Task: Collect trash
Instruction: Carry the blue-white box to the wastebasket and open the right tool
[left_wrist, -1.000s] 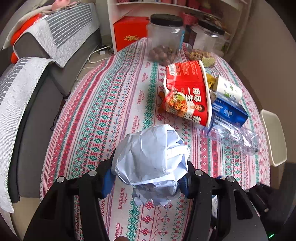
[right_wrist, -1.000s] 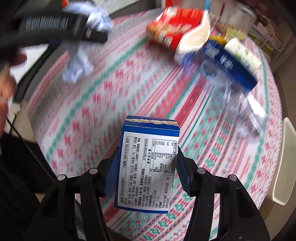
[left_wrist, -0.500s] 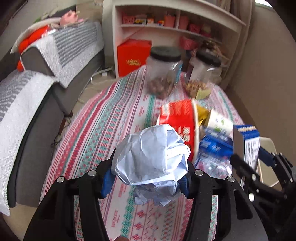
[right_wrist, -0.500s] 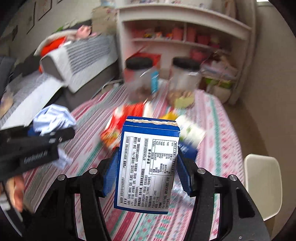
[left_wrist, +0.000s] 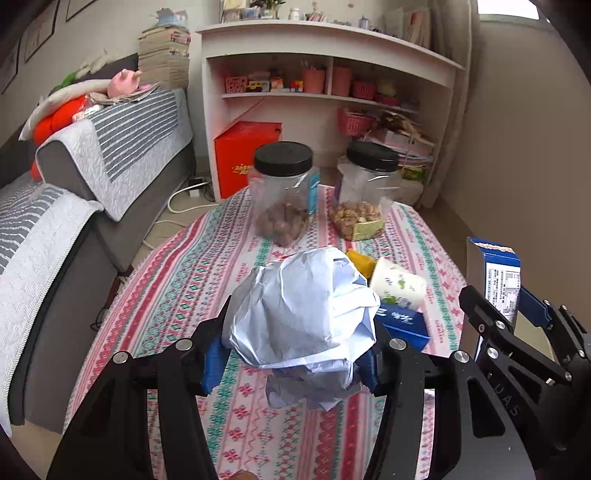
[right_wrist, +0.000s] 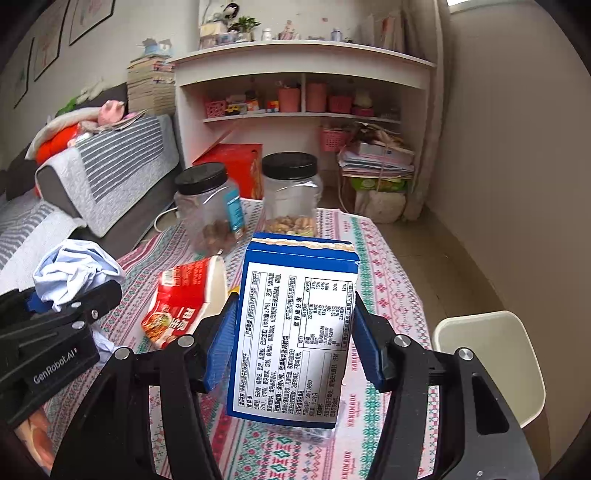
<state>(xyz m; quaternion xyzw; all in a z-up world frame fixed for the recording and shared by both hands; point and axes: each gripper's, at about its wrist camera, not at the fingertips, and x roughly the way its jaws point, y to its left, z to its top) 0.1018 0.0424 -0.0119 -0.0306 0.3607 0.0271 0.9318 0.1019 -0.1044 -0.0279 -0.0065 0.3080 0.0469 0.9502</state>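
The left gripper (left_wrist: 295, 354) is clenched on a crumpled paper wad (left_wrist: 303, 314), held above the near half of the table (left_wrist: 184, 280). The wad is roughly round, with no clear long axis. Level with it on the right, the right gripper (right_wrist: 291, 339) grips a blue carton (right_wrist: 291, 332) by its two narrow sides; the carton's long axis runs along the fingers, torn open end pointing away and up, its printed label facing the camera.

On the table beyond the carton lies a red noodle cup (right_wrist: 184, 299) on its side. Farther back two black-lidded jars (left_wrist: 284, 192) stand near the table's far edge. The table's left strip, beside the sofa (left_wrist: 55, 229), is bare cloth. A pale chair seat (right_wrist: 491, 362) sits off the table's right edge.
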